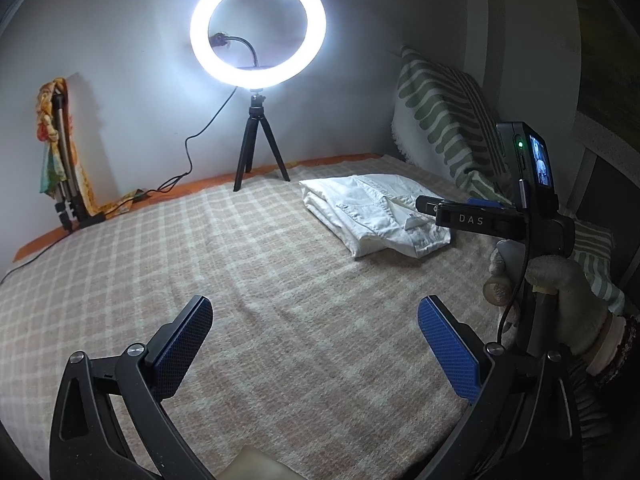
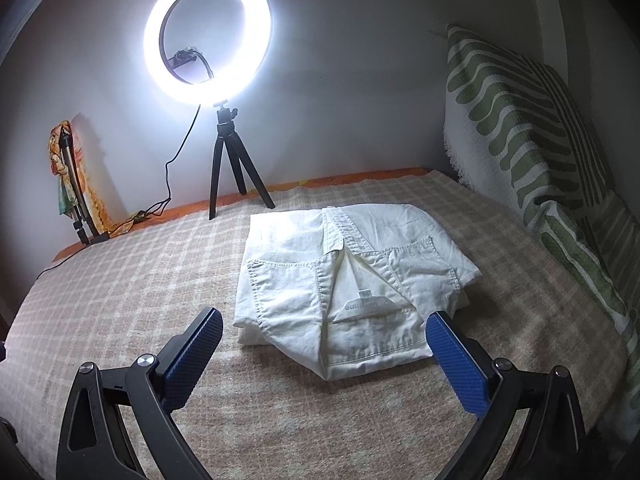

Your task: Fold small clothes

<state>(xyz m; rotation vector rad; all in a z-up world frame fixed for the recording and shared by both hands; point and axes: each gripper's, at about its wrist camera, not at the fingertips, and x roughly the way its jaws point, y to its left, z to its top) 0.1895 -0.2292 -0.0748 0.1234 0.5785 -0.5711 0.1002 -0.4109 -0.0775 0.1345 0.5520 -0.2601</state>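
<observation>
A folded white garment (image 2: 340,280) with stitched pockets and a label lies on the checked blanket (image 2: 140,280) of a bed. My right gripper (image 2: 327,318) stands open just in front of the garment's near edge, and its blue pads (image 2: 456,360) do not press on the cloth. In the left wrist view the garment (image 1: 372,212) lies far right, with the right gripper (image 1: 452,206) hovering at its right side, held by a gloved hand (image 1: 560,292). My left gripper (image 1: 316,308) is open over bare blanket (image 1: 260,280), left of the garment, with nothing between its fingers.
A lit ring light (image 1: 258,28) on a small black tripod (image 1: 258,148) stands at the bed's far edge, its cable trailing left. A folded stand with colourful cloth (image 1: 60,152) leans on the wall at left. Green-striped pillows (image 2: 520,128) line the right side.
</observation>
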